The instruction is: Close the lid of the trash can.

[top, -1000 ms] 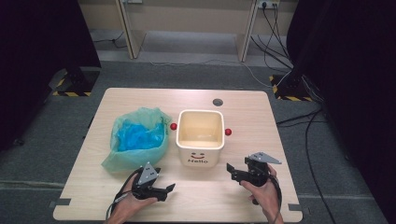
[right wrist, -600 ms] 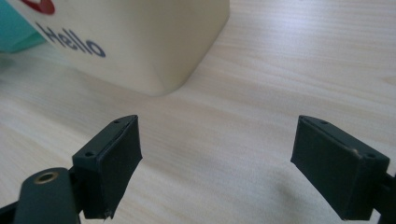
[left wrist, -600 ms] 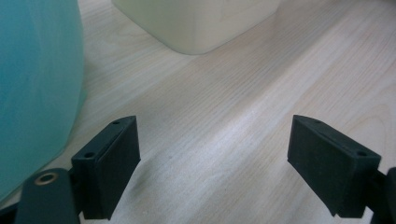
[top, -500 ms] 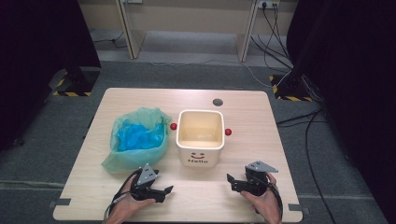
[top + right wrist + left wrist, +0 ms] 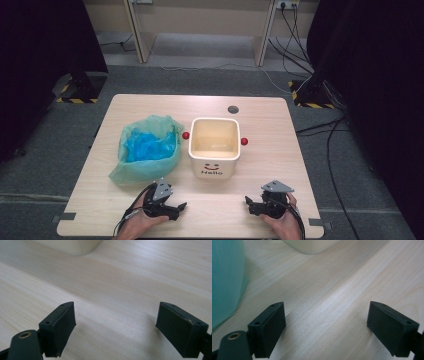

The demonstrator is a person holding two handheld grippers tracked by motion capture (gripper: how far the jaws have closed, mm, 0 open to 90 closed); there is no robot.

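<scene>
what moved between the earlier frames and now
The right gripper drew back toward the table's near edge and slightly left; the left gripper slid a little nearer too. Both are open, holding nothing. The cream square bin and green plastic bag stayed put.

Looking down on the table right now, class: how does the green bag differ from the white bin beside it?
The green bag is soft, crumpled plastic with something blue inside; the white bin is rigid, square and looks empty. The bag slumps with a wavy rim; the bin stands upright with a straight one. The bin bears a smiley and the word Hello; the bag is unmarked. Both stand open-topped on the table.
</scene>
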